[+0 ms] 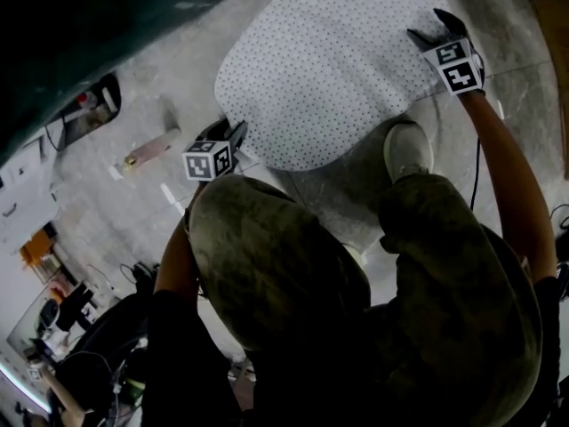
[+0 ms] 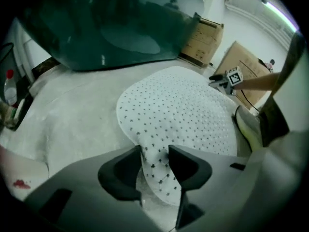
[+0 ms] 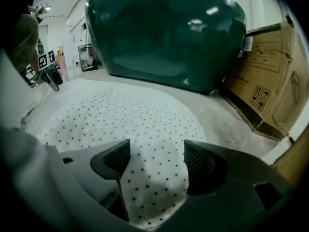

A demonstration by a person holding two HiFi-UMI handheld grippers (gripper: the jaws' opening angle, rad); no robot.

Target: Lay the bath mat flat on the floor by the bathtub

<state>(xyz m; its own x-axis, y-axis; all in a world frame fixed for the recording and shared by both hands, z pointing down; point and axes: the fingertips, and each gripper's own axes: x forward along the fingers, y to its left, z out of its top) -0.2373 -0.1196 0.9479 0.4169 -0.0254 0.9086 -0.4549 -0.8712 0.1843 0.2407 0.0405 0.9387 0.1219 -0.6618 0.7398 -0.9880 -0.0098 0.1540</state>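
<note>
The white bath mat point(image 1: 320, 69) with small dark dots lies spread on the grey floor beside the dark green bathtub point(image 1: 89, 25). My left gripper point(image 1: 233, 133) is at the mat's near left edge. In the left gripper view a raised fold of the mat point(image 2: 155, 163) fills the gap of the left gripper point(image 2: 154, 161), with both pads against it. My right gripper point(image 1: 431, 27) is at the mat's far right corner. There a hump of the mat point(image 3: 154, 178) sits between the wide-set jaws of the right gripper point(image 3: 157, 161), touching both pads.
The bathtub point(image 3: 164, 37) stands just behind the mat. Cardboard boxes point(image 3: 263, 86) lean by the wall at the tub's end. A person's pale shoe point(image 1: 407, 149) rests at the mat's near edge. A small pinkish bottle point(image 1: 151, 149) lies on the floor to the left.
</note>
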